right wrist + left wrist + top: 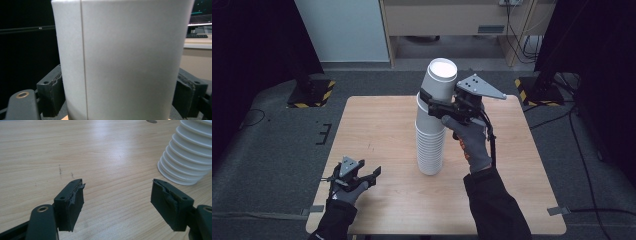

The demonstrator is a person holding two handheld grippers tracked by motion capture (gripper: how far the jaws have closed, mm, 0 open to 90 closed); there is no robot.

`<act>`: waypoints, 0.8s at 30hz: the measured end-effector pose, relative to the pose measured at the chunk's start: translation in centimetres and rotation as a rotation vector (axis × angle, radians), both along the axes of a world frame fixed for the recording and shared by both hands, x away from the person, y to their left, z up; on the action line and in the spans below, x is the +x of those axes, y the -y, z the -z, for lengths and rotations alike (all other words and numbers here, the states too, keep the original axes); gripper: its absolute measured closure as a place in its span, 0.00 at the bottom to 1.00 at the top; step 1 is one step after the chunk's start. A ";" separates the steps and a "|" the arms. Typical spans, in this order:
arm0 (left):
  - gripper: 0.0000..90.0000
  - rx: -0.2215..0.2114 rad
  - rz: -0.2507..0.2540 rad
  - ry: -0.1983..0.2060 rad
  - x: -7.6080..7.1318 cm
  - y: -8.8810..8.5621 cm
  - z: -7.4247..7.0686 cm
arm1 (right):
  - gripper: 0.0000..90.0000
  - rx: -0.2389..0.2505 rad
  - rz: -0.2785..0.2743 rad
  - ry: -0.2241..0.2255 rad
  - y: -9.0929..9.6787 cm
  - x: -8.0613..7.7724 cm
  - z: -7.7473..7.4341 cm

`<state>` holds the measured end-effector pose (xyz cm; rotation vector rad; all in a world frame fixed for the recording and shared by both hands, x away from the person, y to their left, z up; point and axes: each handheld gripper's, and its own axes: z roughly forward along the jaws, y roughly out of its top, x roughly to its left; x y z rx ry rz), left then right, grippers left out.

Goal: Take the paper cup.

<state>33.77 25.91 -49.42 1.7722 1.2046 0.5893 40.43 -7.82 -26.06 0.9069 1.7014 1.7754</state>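
Note:
A tall stack of upturned white paper cups stands in the middle of the wooden table. The top cup sits slightly tilted on the stack. My right gripper is shut on this top cup, one jaw on each side. The right gripper view has the cup's wall close up between the pads. My left gripper rests open near the table's front left corner, holding nothing. In the left gripper view its jaws stand wide apart above bare wood, with the stack's base at the upper right.
Two black stands with yellow-black striped bases sit on the grey floor behind the table, at left and right. Cables run along the floor to the right. A light cabinet stands at the back.

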 end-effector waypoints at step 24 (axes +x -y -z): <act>0.28 -0.010 0.011 0.011 0.0 0.1 0.0 | 0.17 0.066 0.004 0.029 3.5 -1.9 -2.0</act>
